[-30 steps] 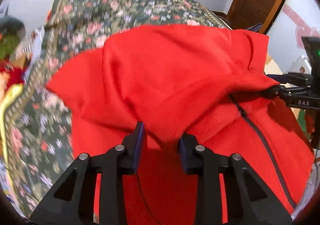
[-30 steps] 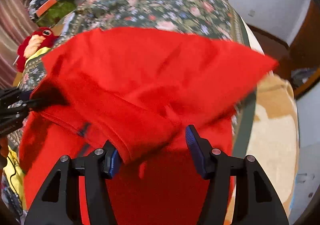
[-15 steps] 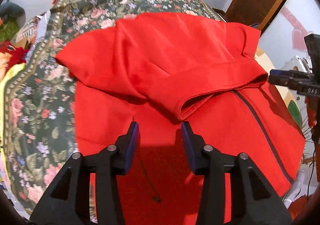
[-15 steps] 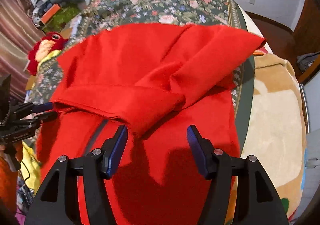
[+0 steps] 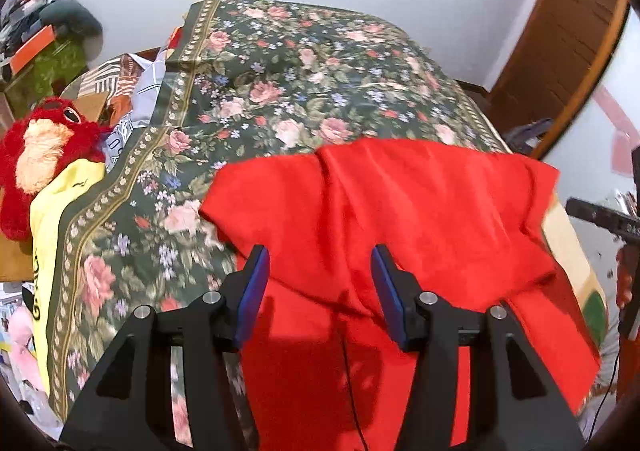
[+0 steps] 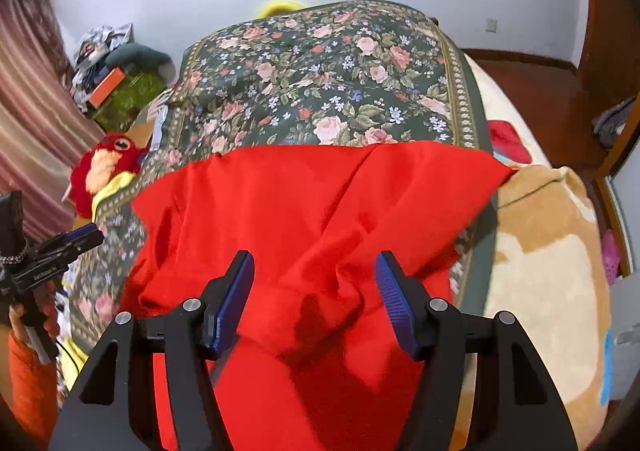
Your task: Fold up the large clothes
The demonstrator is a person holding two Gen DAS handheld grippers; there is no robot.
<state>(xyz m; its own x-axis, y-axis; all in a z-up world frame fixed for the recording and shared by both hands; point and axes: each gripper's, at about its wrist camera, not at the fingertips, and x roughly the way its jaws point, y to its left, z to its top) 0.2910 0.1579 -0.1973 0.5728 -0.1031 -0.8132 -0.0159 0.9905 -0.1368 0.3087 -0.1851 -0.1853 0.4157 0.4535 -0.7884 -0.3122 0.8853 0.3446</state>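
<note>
garment (image 5: 420, 211) released, folded on bed (image 5: 304, 83) | left gripper (image 5: 320, 287) just opened, empty | right gripper (image 6: 314, 291) apart, empty

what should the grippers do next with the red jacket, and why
Probably bring both down to grip the near edge for another fold. The red jacket lies folded once on the floral bedspread, rumpled at the fold. The left gripper, whose jaws have just been opening, and the right gripper both hang open above it, holding nothing.
</note>
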